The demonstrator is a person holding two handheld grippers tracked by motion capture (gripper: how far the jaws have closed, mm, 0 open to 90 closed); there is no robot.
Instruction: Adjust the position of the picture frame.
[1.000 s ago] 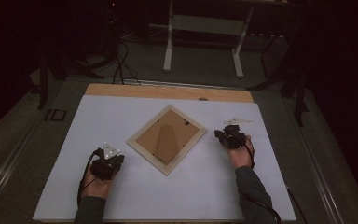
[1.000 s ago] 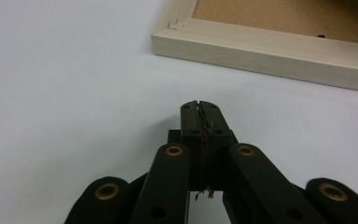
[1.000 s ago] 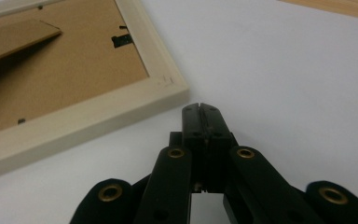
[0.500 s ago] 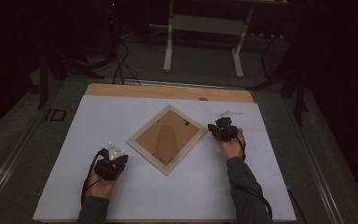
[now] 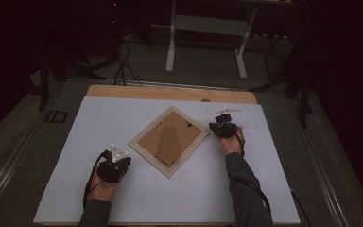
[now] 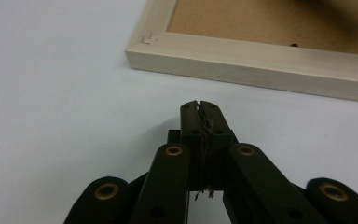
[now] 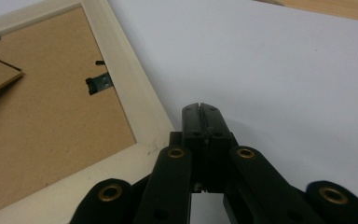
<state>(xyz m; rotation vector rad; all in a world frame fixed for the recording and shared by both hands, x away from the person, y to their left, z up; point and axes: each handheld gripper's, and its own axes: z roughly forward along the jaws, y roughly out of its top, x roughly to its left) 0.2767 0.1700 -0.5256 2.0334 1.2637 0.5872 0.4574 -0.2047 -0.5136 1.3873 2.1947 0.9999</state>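
A pale wooden picture frame (image 5: 169,141) lies face down on the white table cover, turned like a diamond, its brown backing board up. My left gripper (image 5: 115,163) rests near the frame's lower left edge, jaws shut and empty; in the left gripper view its tips (image 6: 200,105) stop a little short of the frame's side (image 6: 261,65). My right gripper (image 5: 223,126) sits at the frame's right corner, shut with nothing held. In the right gripper view its tips (image 7: 200,109) lie just beside the frame's rail (image 7: 135,93), near a small metal tab (image 7: 98,84).
The white cover (image 5: 99,123) leaves a strip of bare wood (image 5: 170,92) at the table's far edge. A small light object (image 5: 227,110) lies beyond my right gripper. A desk's legs (image 5: 171,47) and cables stand on the dark floor behind.
My right gripper has slid left and a little farther away, up to the frame's right corner. The left gripper and the frame stayed in place.
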